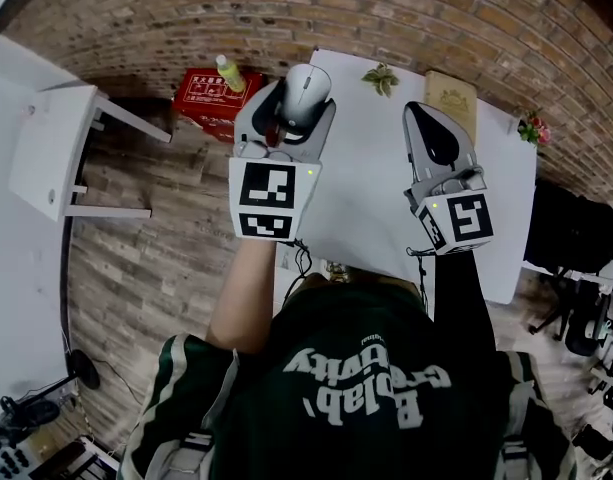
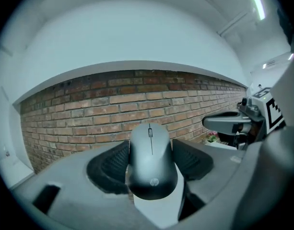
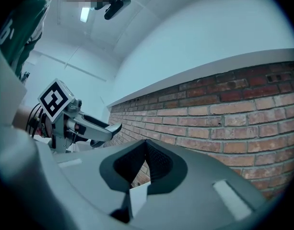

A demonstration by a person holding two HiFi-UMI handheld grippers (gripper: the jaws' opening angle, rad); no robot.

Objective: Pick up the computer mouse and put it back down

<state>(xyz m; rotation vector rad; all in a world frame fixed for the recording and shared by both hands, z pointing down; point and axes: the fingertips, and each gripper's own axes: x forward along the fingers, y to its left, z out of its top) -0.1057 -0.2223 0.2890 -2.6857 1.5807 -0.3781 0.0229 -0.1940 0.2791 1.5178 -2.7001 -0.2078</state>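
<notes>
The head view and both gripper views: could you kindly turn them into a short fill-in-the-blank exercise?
1. The left gripper is shut on the ____.
2. The right gripper has its jaws ____, holding nothing.
3. The table below the grippers is ____ in colour.
4. The wall ahead is built of ____.
Missing words: computer mouse; shut; white; brick.

The computer mouse [image 2: 151, 164] looks matt grey plastic; the wall [image 2: 79, 114] is rough brick, the worktop [image 1: 371, 183] smooth white.
</notes>
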